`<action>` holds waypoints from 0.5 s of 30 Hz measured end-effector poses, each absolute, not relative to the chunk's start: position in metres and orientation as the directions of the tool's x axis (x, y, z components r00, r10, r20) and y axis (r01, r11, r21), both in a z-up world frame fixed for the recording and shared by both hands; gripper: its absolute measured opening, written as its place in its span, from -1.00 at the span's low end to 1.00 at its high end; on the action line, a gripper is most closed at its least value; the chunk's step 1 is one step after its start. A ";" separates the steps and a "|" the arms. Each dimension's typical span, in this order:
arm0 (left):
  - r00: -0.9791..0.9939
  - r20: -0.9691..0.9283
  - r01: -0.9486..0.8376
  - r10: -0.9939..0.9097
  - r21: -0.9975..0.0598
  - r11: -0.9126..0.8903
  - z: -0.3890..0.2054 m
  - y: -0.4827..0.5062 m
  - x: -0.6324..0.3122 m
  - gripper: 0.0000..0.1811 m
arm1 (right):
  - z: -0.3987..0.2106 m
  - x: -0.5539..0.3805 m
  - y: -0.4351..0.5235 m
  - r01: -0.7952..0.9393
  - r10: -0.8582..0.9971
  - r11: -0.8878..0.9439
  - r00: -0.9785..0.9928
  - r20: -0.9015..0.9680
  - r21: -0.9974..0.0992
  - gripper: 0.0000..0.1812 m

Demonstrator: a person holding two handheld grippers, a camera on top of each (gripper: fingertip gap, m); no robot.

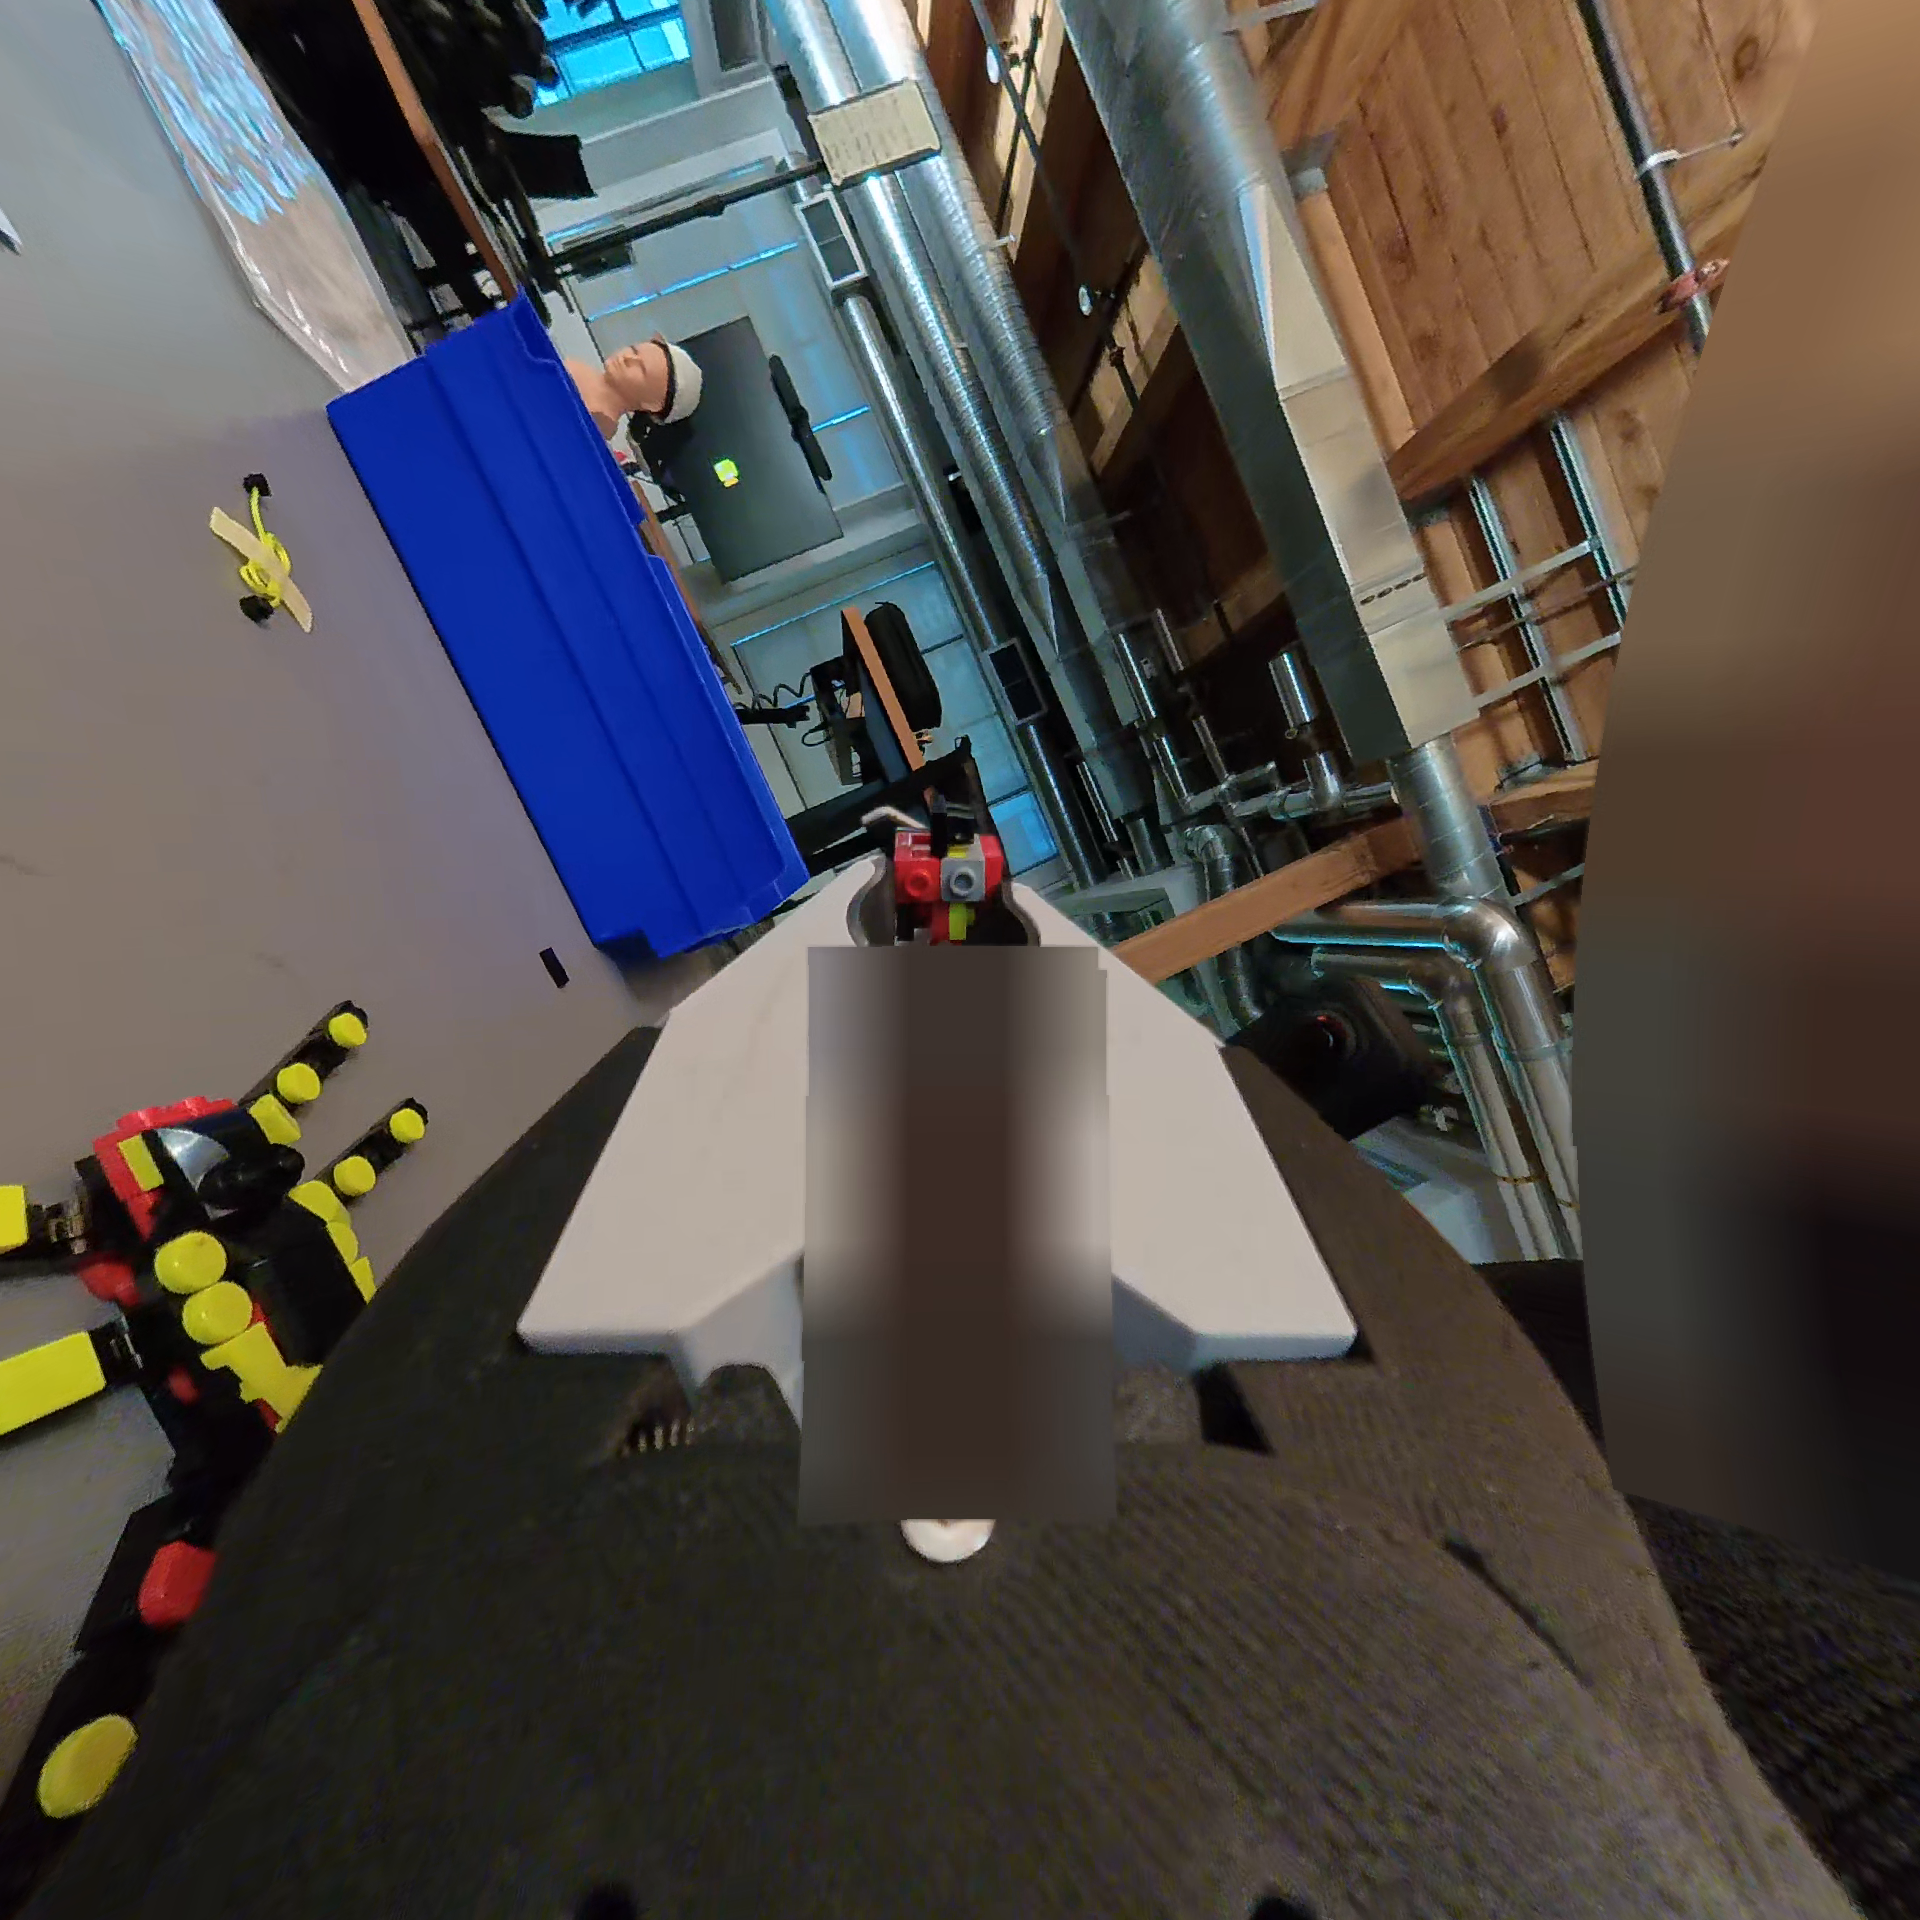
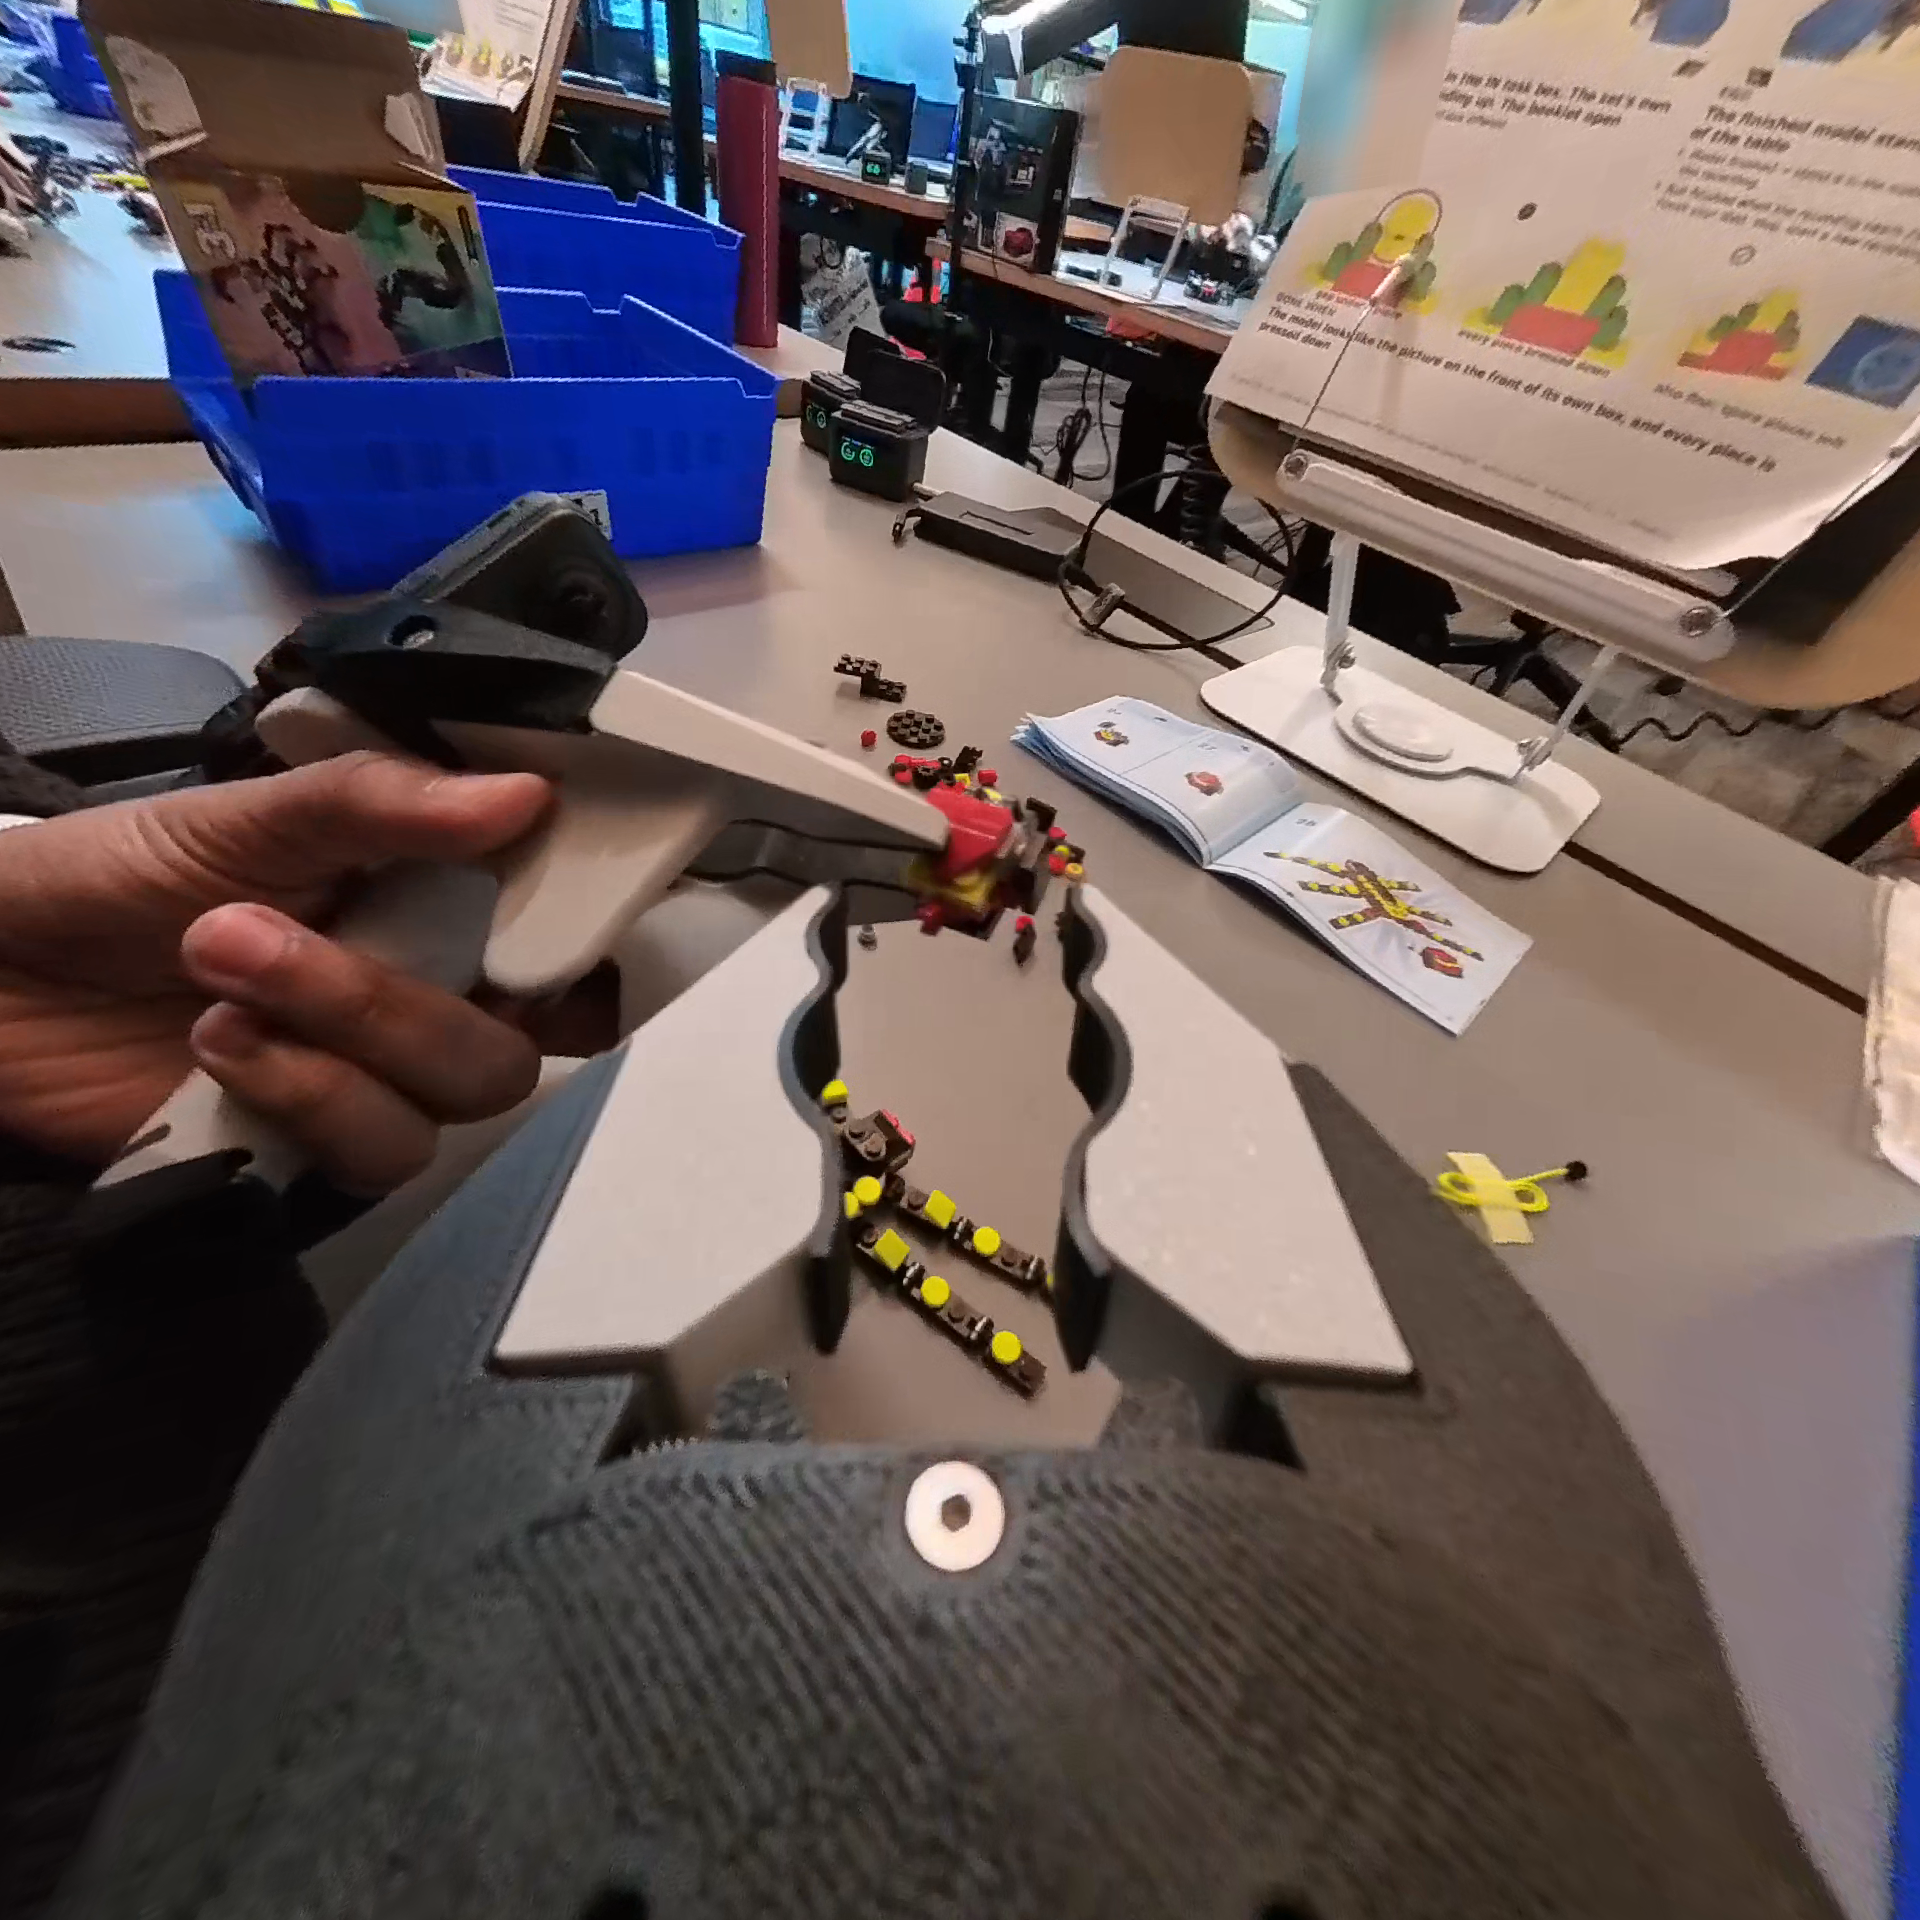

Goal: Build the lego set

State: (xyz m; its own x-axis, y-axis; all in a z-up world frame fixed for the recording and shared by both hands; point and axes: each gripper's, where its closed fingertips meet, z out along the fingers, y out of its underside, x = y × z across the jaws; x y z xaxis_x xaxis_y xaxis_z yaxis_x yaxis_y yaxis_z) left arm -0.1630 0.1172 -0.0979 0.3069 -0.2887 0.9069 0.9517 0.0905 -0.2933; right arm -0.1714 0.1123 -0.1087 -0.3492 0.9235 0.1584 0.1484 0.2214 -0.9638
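My left gripper [image 1: 940, 909] is shut on a small red, grey and yellow lego sub-assembly [image 1: 948, 881] and holds it in the air. In the right wrist view the left gripper [image 2: 935, 847] comes in from the left, held by a hand [image 2: 260, 935], with the sub-assembly [image 2: 971, 857] at its tips. My right gripper [image 2: 951, 930] is open and empty, its tips just below that sub-assembly. The black, yellow and red lego model [image 1: 218, 1236] lies on the table; its studded black-and-yellow legs [image 2: 935, 1247] show between the right fingers [image 2: 727, 1143].
Loose small lego pieces [image 2: 914, 732] and an open instruction booklet [image 2: 1278, 852] lie on the grey table [image 2: 1558, 1039]. Blue bins [image 2: 499, 457] with the lego box [image 2: 312, 260] stand at the back left. A sheet on a white stand [image 2: 1455, 727] is at the right. Yellow taped cord [image 2: 1496, 1195]. The tips of both grippers are at nearly the same place.
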 end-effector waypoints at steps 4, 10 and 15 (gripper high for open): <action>0.301 0.910 0.954 -0.285 -0.286 0.093 -0.099 0.117 -0.163 -0.82 | -0.110 -0.172 0.115 0.161 0.929 0.215 -0.338 0.151 -0.963 -0.64; 0.288 0.915 0.958 -0.284 -0.274 0.087 -0.100 0.118 -0.163 -0.82 | -0.110 -0.173 0.116 0.164 0.932 0.208 -0.334 0.144 -0.964 -0.71; 0.271 0.920 0.963 -0.282 -0.262 0.068 -0.103 0.119 -0.163 -0.82 | -0.112 -0.172 0.117 0.174 0.930 0.210 -0.338 0.142 -0.962 -0.72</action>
